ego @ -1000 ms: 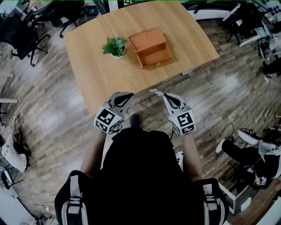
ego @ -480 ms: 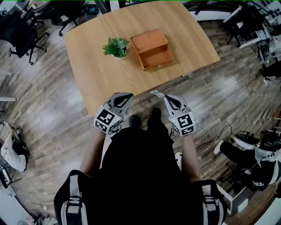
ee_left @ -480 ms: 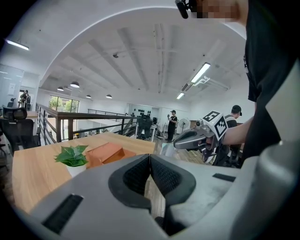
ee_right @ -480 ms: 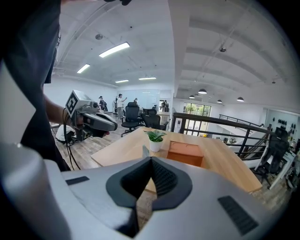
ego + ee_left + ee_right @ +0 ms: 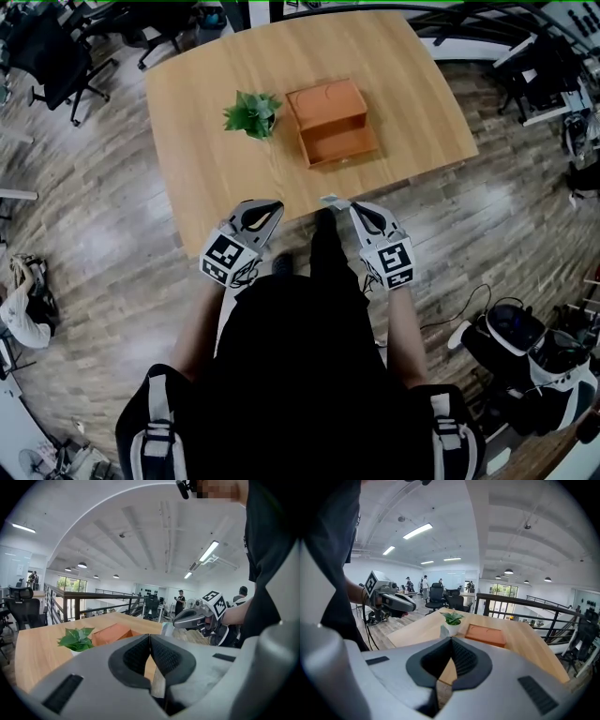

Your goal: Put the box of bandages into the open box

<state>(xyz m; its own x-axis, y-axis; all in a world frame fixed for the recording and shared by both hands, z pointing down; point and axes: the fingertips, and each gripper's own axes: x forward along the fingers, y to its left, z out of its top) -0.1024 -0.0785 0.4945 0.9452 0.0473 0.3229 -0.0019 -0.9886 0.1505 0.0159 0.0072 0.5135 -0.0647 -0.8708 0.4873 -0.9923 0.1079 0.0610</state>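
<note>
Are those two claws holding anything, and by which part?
The right gripper pinches a small pale box of bandages by its near edge, at the jaw tips. The left gripper is shut and empty.

potted plant [image 5: 251, 112] on wooden table [image 5: 206, 159] | office chair [image 5: 52, 56] beyond

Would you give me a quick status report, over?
Left gripper shut, empty. Right gripper shut on bandage box. Orange open box ahead, potted plant beside it.

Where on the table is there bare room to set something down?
Bare on the table: the near strip in front of the plant and open box, the left part beside the plant, the right end past the box. Crowded only mid-table, plant close beside box.
</note>
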